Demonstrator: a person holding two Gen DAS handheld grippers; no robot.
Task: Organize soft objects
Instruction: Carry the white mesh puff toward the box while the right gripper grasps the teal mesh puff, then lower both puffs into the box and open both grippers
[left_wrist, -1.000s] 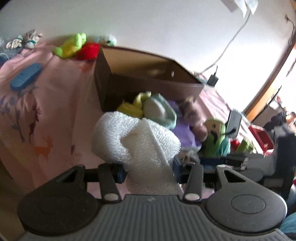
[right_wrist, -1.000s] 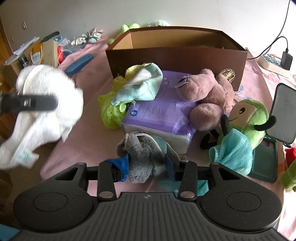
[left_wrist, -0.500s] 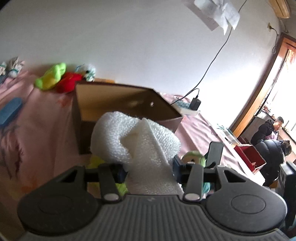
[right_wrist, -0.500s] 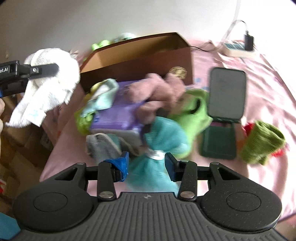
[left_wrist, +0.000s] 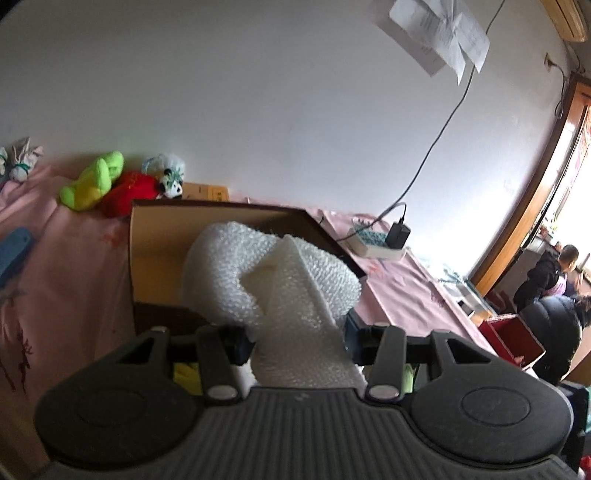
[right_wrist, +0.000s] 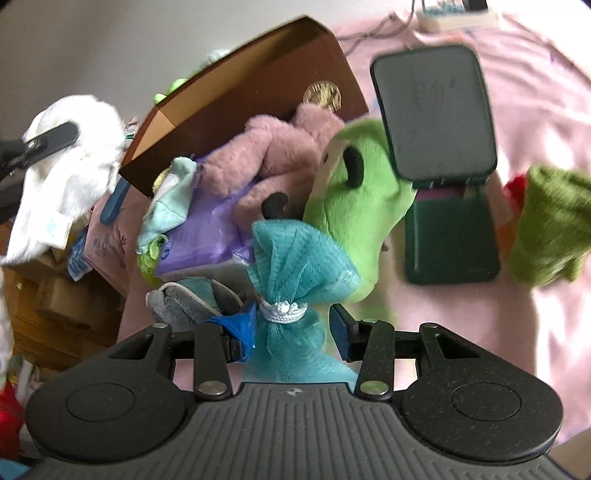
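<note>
Your left gripper (left_wrist: 297, 341) pinches the white knobbly towel (left_wrist: 273, 273) before the open brown cardboard box (left_wrist: 159, 236), its length running forward from the fingers. Your right gripper's (right_wrist: 291, 328) fingers straddle the teal mesh pouf (right_wrist: 295, 258), long axis pointing away along them; whether they grip it, you cannot tell.

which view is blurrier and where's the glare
Right wrist view: motion blur smears the green knit item and the dark tablet; the teal mesh pouf stays fairly sharp. Left wrist view: steadier, the white cloth crisp, but the doorway at right is blown out; fisheye bends the wall.
</note>
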